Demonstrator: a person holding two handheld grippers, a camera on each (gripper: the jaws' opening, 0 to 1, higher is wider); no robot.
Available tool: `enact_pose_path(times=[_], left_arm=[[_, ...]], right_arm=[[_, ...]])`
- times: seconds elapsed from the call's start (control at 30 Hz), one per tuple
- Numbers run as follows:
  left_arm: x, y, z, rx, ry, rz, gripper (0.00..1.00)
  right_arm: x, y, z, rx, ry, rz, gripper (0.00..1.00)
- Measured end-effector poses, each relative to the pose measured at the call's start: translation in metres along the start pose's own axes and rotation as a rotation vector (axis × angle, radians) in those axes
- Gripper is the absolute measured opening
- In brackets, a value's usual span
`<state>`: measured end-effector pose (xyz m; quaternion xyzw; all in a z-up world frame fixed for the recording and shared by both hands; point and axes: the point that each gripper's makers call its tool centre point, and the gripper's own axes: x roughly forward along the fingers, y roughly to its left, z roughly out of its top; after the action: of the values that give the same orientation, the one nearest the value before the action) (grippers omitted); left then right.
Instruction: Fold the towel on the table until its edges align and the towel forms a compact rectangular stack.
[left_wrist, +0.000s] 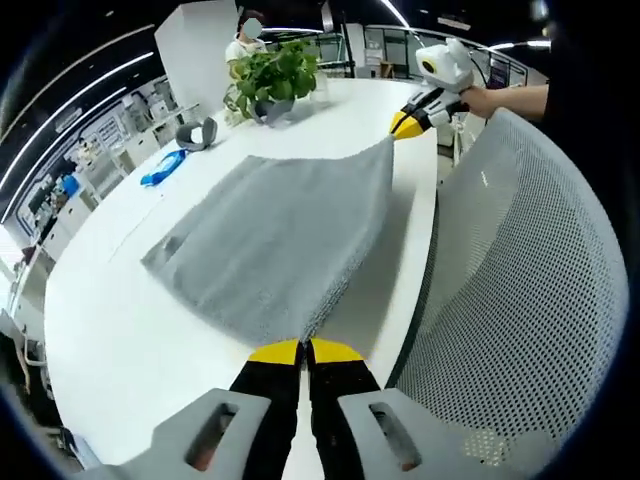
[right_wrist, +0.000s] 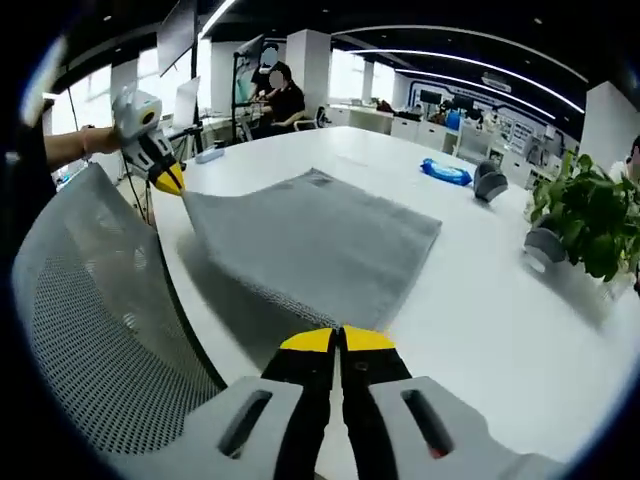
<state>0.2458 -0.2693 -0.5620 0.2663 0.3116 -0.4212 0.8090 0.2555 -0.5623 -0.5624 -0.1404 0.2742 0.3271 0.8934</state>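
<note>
Your left gripper (left_wrist: 304, 350) and right gripper (right_wrist: 338, 339) each pinch a near corner of the grey towel (left_wrist: 275, 235), jaws closed. Uneven lift would skew the fold; slack pinch drops a corner.

Bright, even light falls from long ceiling strips (right_wrist: 450, 55). The white table (left_wrist: 120, 330) glares mildly; a soft shadow lies under the lifted towel (right_wrist: 320, 245). Edges bend and blur.

The white table (left_wrist: 120, 330) bears a grey towel (left_wrist: 270, 240), potted plant (left_wrist: 272, 80), blue item (left_wrist: 162, 168), and grey headset (left_wrist: 197, 133).
</note>
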Motion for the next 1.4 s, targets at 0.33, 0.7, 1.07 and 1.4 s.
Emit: enact_pose_path(times=[0.33, 0.7, 1.07, 1.4], left_arm=[[-0.031, 0.013, 0.045, -0.089, -0.173, 0.123, 0.01], [-0.057, 0.008, 0.063, -0.22, -0.343, 0.143, 0.01], [-0.071, 0.002, 0.058, -0.233, -0.369, 0.154, 0.01], [-0.084, -0.007, 0.055, -0.204, -0.362, 0.157, 0.01]], right_arm=[[-0.016, -0.008, 0.031, 0.022, -0.073, -0.046, 0.0], [-0.041, -0.003, 0.047, 0.102, -0.153, -0.084, 0.0], [-0.057, 0.009, 0.05, 0.171, -0.184, -0.103, 0.0], [-0.074, 0.017, 0.054, 0.254, -0.212, -0.111, 0.0]])
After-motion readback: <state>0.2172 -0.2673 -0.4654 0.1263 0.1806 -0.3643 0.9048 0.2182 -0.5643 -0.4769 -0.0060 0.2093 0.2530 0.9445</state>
